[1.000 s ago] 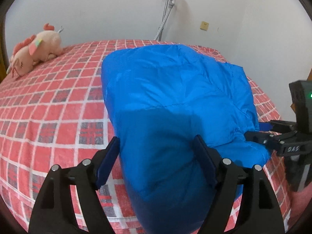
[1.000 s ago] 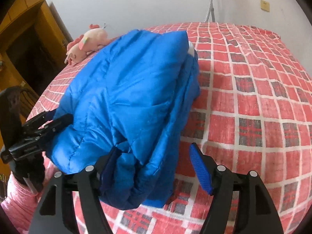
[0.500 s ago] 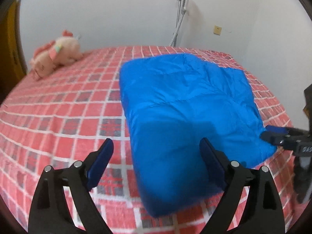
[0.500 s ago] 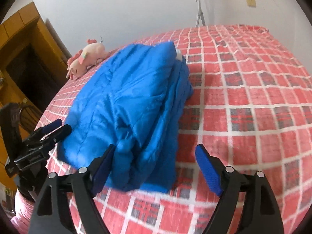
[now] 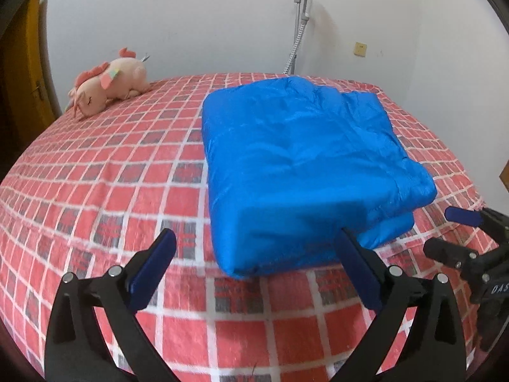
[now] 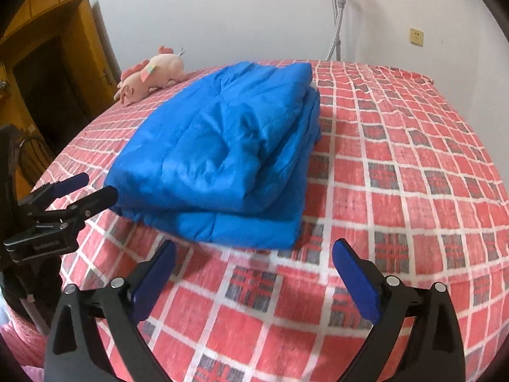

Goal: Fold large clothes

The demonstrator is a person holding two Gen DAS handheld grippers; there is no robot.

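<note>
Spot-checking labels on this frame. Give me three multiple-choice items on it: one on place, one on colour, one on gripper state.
1. Where does the plush toy lie?
A. on the jacket
B. on the bed, apart from the jacket, near the far wall
C. in the left gripper

2. What colour is the folded jacket?
A. blue
B. green
C. white

3. How are the left gripper and right gripper?
A. both clamped on the jacket
B. one open, one shut
C. both open, holding nothing

Key: 1 B, bedspread shows between them; 2 A, blue in both views; 3 C, wide gaps between fingers.
</note>
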